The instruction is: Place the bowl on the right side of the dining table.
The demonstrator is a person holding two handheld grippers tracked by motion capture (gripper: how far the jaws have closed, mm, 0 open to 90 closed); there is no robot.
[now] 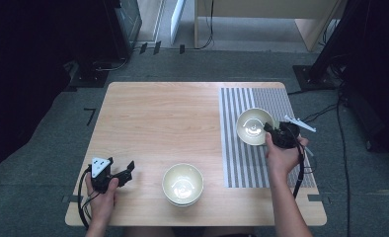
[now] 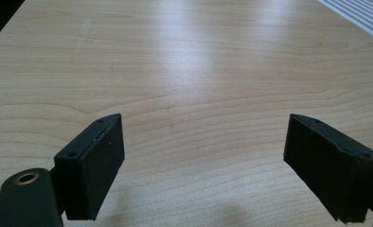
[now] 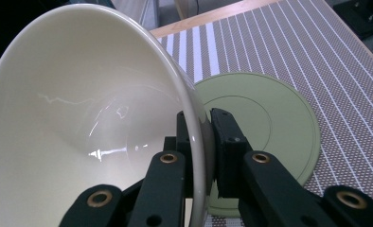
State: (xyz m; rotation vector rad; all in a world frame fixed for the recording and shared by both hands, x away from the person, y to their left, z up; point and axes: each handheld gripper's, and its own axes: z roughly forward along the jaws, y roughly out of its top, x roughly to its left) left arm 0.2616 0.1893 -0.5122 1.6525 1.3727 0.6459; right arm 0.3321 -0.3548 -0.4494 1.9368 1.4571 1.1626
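Observation:
A cream bowl (image 1: 253,126) is held tilted over the striped mat (image 1: 244,168) at the table's right, with my right gripper (image 1: 270,130) shut on its right rim. The right gripper view has the bowl (image 3: 80,118) filling the left side, my right gripper (image 3: 201,128) pinching the rim with one jaw inside and one outside. A flat pale green disc (image 3: 270,123) lies on the mat just beyond it. My left gripper (image 1: 128,172) rests low near the table's front left. In its own view my left gripper (image 2: 203,146) stands open over bare wood.
A stack of cream bowls (image 1: 182,184) sits near the front edge at the middle of the wooden table (image 1: 158,113). Cables trail from both grippers. Dark stands and a pale desk stand on the floor beyond the far edge.

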